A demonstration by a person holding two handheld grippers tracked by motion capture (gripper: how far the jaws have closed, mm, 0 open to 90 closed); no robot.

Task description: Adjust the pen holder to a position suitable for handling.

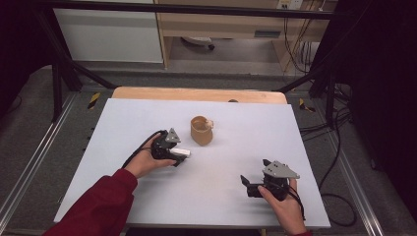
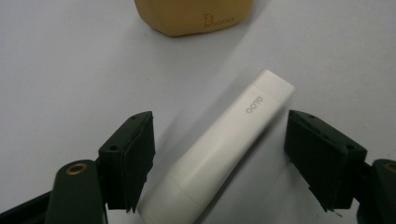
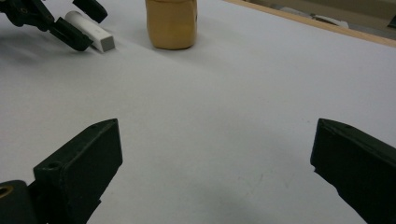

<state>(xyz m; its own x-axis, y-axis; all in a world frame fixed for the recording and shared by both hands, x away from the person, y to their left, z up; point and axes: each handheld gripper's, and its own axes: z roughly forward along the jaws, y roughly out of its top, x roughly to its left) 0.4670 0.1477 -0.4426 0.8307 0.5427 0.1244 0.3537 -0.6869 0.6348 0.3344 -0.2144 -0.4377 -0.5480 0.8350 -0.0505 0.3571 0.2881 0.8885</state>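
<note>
White stick (image 2: pixel 219 149) lies between the left gripper's (image 2: pixel 219 163) open fingers, near end cut off; right gripper (image 3: pixel 215 177) open, empty.

White table sheet (image 1: pixel 147 123), wooden table edge (image 1: pixel 196 93), floor cables (image 1: pixel 339 123)

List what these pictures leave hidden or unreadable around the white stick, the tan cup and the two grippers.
- White stick: near end cut off by the bottom edge of the left gripper view; whether the left gripper pads touch it is unclear.
- Tan cup: top cut off in both gripper views; its contents are too small to tell in the high view.
- Cup print: blurred, unreadable.
- Right gripper: open, nothing between its jaws.
</note>
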